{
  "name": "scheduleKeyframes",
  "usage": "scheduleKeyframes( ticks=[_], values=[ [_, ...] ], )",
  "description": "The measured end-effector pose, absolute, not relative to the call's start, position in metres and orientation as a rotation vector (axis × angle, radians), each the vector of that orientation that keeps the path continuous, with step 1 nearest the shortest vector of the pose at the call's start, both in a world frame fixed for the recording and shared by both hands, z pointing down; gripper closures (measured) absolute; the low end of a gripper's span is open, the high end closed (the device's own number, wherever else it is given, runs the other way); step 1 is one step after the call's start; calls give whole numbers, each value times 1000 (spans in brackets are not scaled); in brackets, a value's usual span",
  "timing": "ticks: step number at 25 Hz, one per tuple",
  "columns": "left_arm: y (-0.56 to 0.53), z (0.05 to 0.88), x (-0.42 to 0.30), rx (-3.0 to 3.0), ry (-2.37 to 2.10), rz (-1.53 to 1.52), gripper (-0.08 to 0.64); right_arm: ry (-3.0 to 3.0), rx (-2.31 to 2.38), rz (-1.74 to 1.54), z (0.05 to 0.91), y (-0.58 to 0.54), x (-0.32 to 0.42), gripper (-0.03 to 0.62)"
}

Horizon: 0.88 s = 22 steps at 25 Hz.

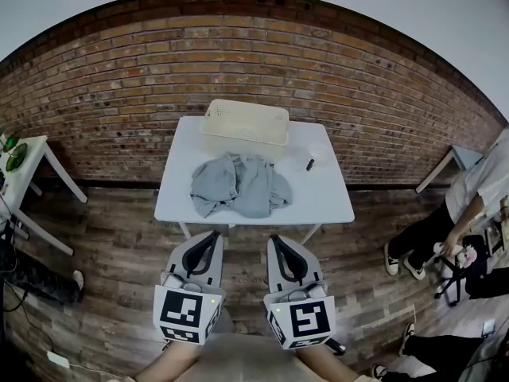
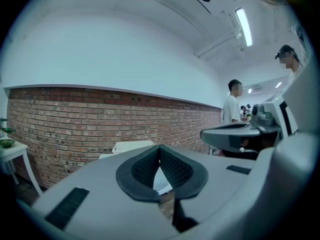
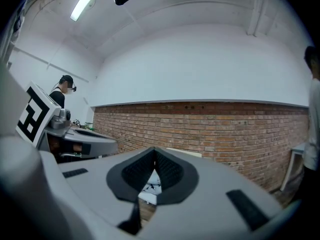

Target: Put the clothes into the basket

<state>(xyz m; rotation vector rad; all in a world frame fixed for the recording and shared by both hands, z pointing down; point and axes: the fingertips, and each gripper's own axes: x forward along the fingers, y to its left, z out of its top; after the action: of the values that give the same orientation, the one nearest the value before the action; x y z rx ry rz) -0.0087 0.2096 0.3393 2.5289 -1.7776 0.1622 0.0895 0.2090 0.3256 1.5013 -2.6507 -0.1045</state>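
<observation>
Clenched with nothing in it, the left gripper (image 1: 214,235) is held just short of the near edge of the white rectangular table (image 1: 330,201), its dark ribbed pads (image 2: 172,170) meeting at the tips in the left gripper view. Beside it, the right gripper (image 1: 275,239) is also pressed closed and empty, likewise just short of that near edge; both point roughly level towards the table, their black-and-white marker cubes nearest the person. On the table, around its middle and towards the near edge, lies the crumpled heap of grey fabric clothes (image 1: 238,185), apart from both grippers. At the table's far edge, nearest the red brick wall (image 1: 119,86), stands the cream perforated plastic basket (image 1: 245,120); none of the clothes is in it, and a strip of bare tabletop separates the two. A small dark object (image 1: 310,164), too small to identify, rests on the table to the right of the clothes. Brown wooden plank floor (image 1: 119,237) surrounds the table. Off the table's right side sits a person in a white top and dark trousers (image 1: 469,205), and off its left side stands a small white side table (image 1: 36,153) carrying green items.
</observation>
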Motion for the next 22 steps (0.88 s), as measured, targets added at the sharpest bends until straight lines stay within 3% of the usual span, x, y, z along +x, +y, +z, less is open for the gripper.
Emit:
scheduleKeyframes(
  ticks=[22],
  values=[
    [130, 362, -29, 2516, -1713, 184, 551, -2597, 1539, -61, 341, 135, 73, 584]
  ],
)
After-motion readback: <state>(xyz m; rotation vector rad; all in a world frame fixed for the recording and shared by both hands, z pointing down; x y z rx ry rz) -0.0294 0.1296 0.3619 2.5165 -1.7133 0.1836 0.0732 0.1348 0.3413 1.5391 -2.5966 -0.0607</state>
